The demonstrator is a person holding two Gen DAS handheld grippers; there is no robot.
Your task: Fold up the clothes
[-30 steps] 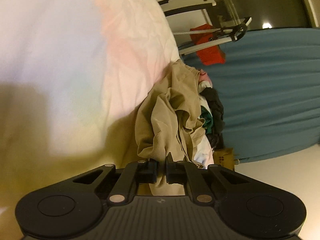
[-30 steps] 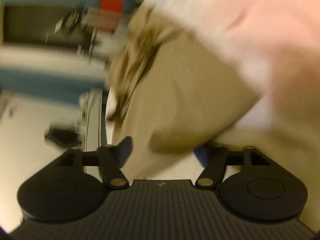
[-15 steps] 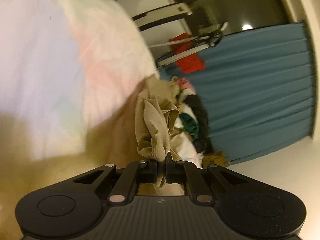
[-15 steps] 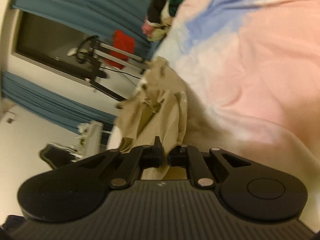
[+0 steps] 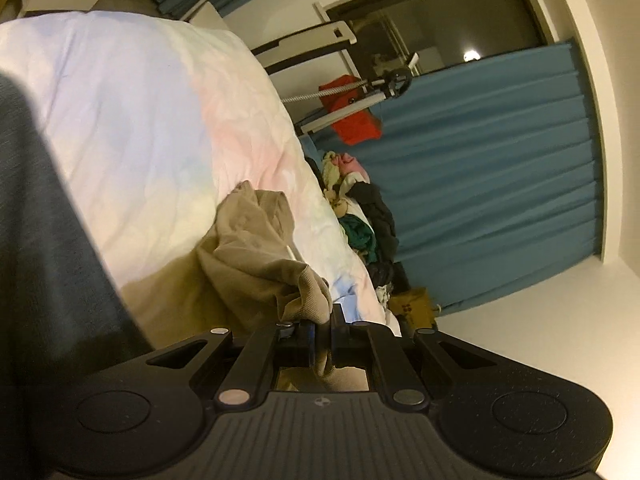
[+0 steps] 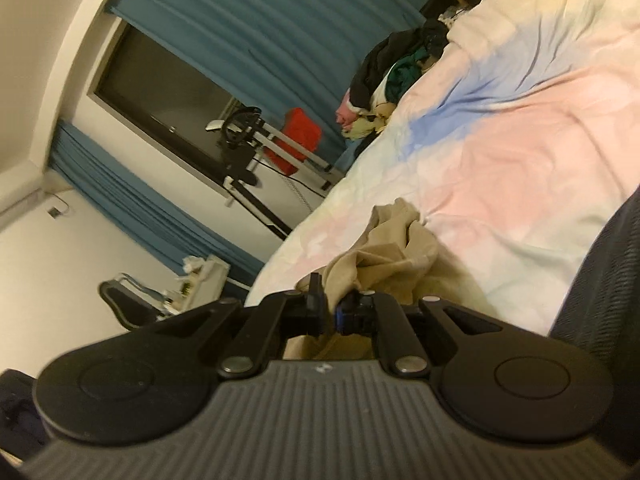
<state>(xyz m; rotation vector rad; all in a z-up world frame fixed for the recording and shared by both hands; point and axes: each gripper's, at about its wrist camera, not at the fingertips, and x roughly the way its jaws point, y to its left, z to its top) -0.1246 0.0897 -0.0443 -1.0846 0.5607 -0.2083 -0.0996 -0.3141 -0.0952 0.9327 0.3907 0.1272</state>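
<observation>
Now the left hand-held gripper (image 5: 323, 320) is clamped on a ribbed edge of the tan garment (image 5: 256, 256), which lies bunched on the pastel bed (image 5: 140, 120). Beyond the garment, a clothes pile (image 5: 360, 220) sits at the bed's far edge. The right hand-held gripper (image 6: 330, 306) pinches the same garment (image 6: 384, 256).

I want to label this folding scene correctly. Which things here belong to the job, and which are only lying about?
Job: beige garment, left gripper, right gripper, pastel bedcover.

Lying about: clothes pile, red bag, cardboard box, blue curtain.
</observation>
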